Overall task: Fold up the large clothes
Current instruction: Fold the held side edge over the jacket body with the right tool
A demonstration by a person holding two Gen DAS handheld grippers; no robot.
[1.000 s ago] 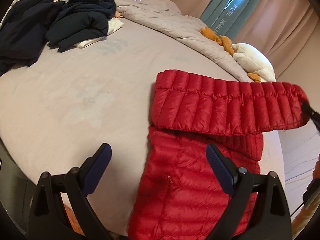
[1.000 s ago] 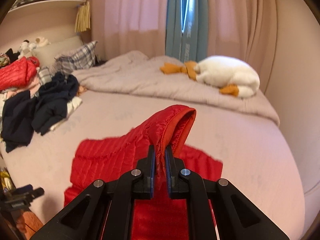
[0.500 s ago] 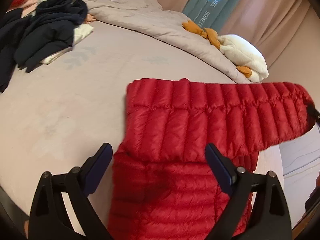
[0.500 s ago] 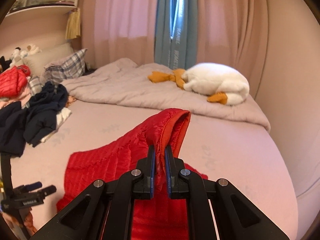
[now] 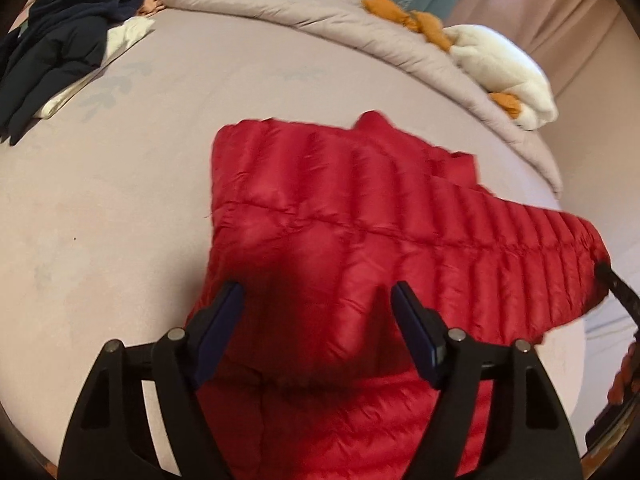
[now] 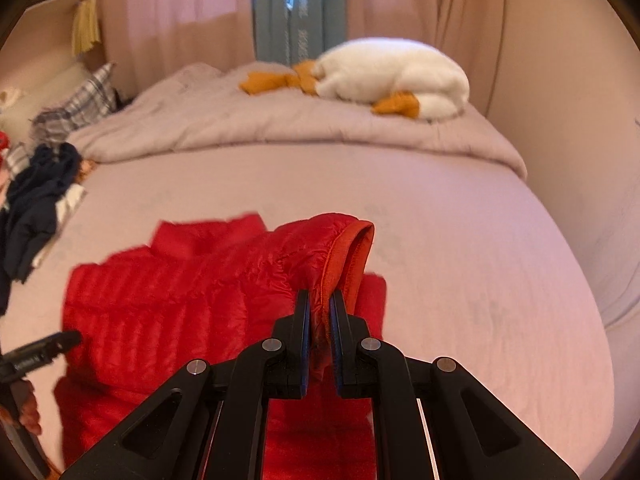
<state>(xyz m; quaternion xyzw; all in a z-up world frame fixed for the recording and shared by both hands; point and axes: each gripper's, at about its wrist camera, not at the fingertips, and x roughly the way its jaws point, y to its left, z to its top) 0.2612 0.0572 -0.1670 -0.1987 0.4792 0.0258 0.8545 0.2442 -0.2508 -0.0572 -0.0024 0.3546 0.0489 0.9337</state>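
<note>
A red puffer jacket point(image 5: 340, 208) lies on the bed's pink sheet point(image 5: 100, 208). One sleeve point(image 5: 520, 248) is stretched across its body toward the right. My right gripper point(image 6: 320, 308) is shut on the sleeve's cuff point(image 6: 348, 248) and holds it just above the jacket point(image 6: 152, 304); its black tip point(image 5: 614, 280) shows at the sleeve's end in the left wrist view. My left gripper point(image 5: 318, 308) hovers low over the jacket's middle. Its jaws are closing, with red fabric beneath and between them, and the pads do not press on it.
Dark clothes point(image 5: 68, 40) with a white garment are piled at the far left of the bed. A bunched grey duvet point(image 6: 260, 120) and a white plush goose point(image 6: 392, 72) lie along the far side. Curtains and a wall stand beyond; the bed's right edge point(image 6: 580, 280) drops off.
My left gripper has moved right and down over the jacket and its jaws have narrowed. The right gripper has sunk, bringing the sleeve lower across the jacket's body.
</note>
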